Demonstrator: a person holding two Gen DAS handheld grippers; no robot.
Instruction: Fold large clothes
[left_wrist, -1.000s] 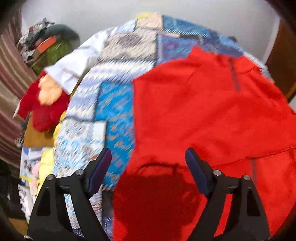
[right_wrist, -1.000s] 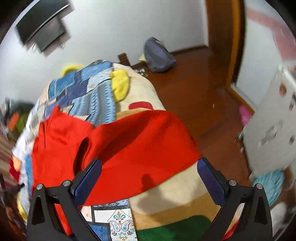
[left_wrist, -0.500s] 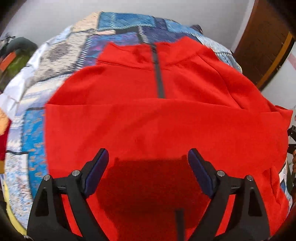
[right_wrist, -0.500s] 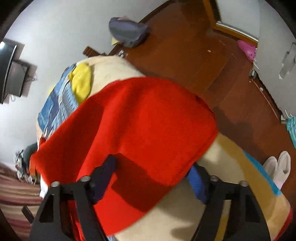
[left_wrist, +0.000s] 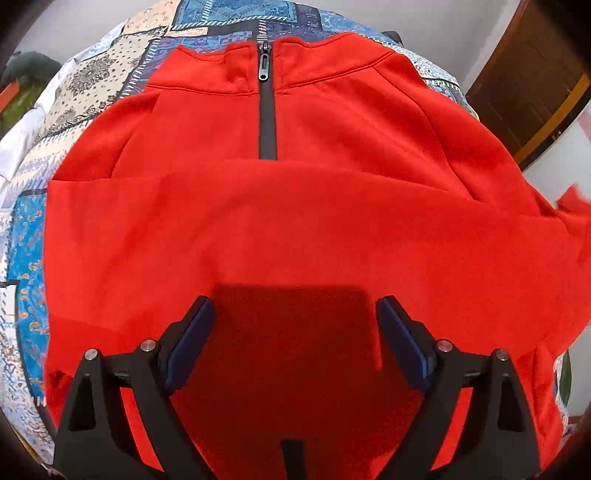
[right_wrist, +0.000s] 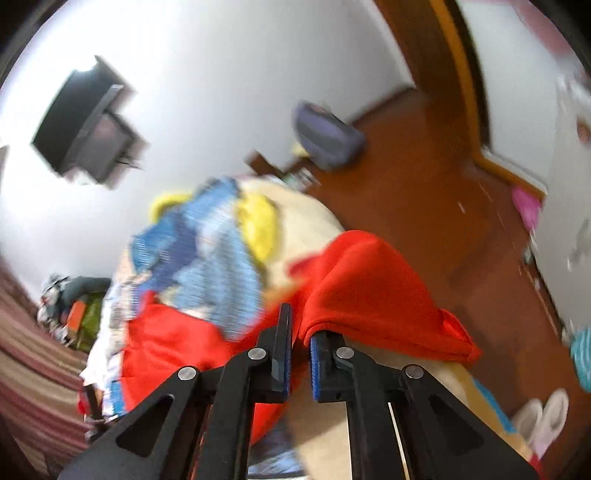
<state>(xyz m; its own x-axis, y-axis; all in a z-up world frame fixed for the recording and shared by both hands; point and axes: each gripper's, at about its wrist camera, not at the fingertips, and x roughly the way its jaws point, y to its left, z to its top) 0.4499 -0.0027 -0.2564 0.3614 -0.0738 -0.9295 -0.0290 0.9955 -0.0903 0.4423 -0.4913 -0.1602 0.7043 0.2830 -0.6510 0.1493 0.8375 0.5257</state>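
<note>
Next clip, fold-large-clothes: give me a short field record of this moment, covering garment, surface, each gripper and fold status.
garment: red zip-neck pullover, front up, dark zipper closed at the collar
surface: blue patchwork quilt on a bed
fold status: one sleeve already laid across the chest; the other sleeve lifted off the bed
left gripper: jaws wide apart over the lower body of the pullover, nothing pinched
right gripper: jaws closed, red sleeve fabric draped over its right finger; view blurred, so the grip itself is unclear
background: wooden floor, wall-mounted screen
</note>
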